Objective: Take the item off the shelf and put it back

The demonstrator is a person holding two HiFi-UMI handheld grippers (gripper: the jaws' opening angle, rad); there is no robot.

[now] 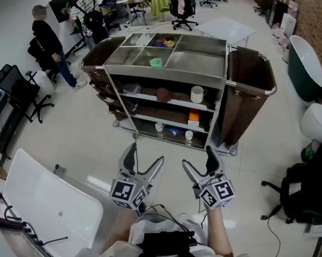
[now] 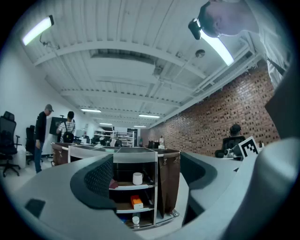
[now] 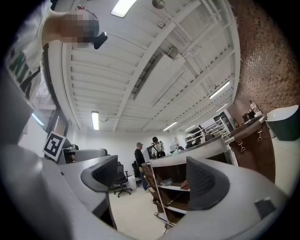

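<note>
Housekeeping cart mid-floor, steel top tray split into compartments, a brown bag hung at each end. White mug upright on the upper shelf, right side. Maroon item to its left on the same shelf. Orange box on the middle shelf, just below the mug. Small white cup on the lowest shelf. Green piece in a near compartment of the top tray. Nothing on the shelves is touched by either tool.

Left gripper and right gripper side by side close to the person, well apart from the cart, both aimed at it. Left fingers spread wide with nothing gripped; the shelves and mug show far off through the gap. Right fingers likewise wide apart and holding nothing; the cart's left end and bare floor show between them.

Two people stand far left beside office chairs. White bathtub near left. Black backpack near right.
</note>
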